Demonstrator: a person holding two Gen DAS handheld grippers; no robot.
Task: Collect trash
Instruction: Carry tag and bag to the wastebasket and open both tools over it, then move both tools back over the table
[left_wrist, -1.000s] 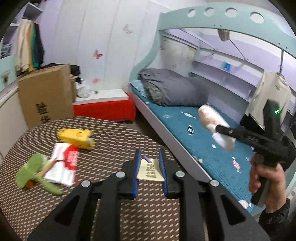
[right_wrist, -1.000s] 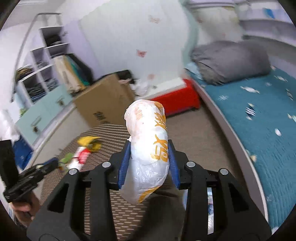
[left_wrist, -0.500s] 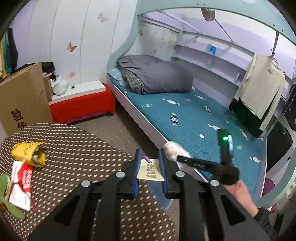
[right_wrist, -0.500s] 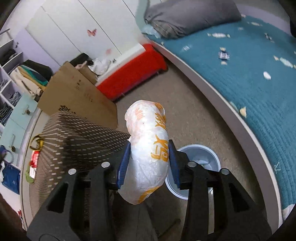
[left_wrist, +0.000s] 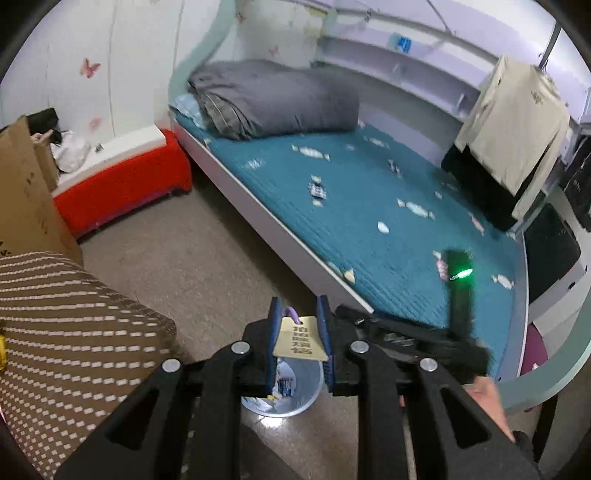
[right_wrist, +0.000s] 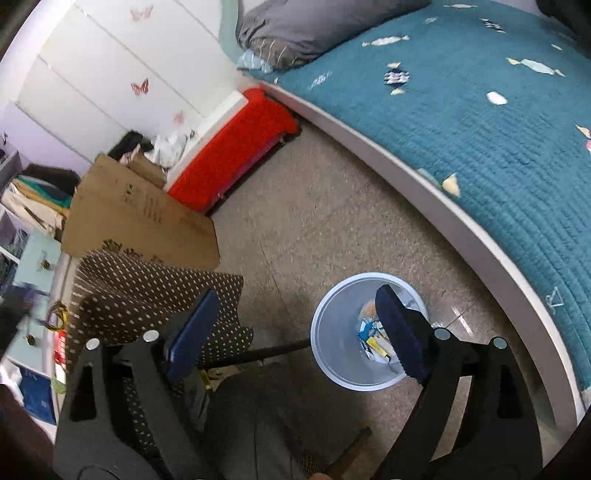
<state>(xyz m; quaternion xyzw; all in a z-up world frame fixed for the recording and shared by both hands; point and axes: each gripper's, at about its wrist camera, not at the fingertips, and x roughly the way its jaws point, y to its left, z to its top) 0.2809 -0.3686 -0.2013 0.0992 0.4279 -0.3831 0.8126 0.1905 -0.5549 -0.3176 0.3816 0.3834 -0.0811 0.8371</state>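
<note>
The left gripper (left_wrist: 298, 325) is nearest. Its blue pads (left_wrist: 274, 332) are squeezed onto a small yellow packet (left_wrist: 300, 341) with dark writing on it. Right under it, down on the floor, stands the round pale blue trash bin (left_wrist: 306, 393). The packet hangs above the bin's mouth.

The right gripper (right_wrist: 295, 328) has its jaws swinging apart, and they are very wide now. Nothing is between its pads (right_wrist: 192, 328). Through the gap you can see the trash bin (right_wrist: 332, 321) on the floor. Some trash (right_wrist: 375, 338) lies in the bottom of it, blue, white and yellow bits.

Beside the bin is the desk (right_wrist: 147, 288) with a brown cloth full of white dots. A few more bits of trash (right_wrist: 59, 341) lie at its far edge, too blurry to name.

Past the desk leans a big cardboard box (right_wrist: 140, 218). Behind that is a red bench (right_wrist: 236, 147) by the white wall.

The bed (right_wrist: 480, 122) with a teal cover runs along the other side of the floor. A grey folded blanket (left_wrist: 273, 99) lies at its far end. A cream shirt (left_wrist: 517, 122) hangs above the bed.
</note>
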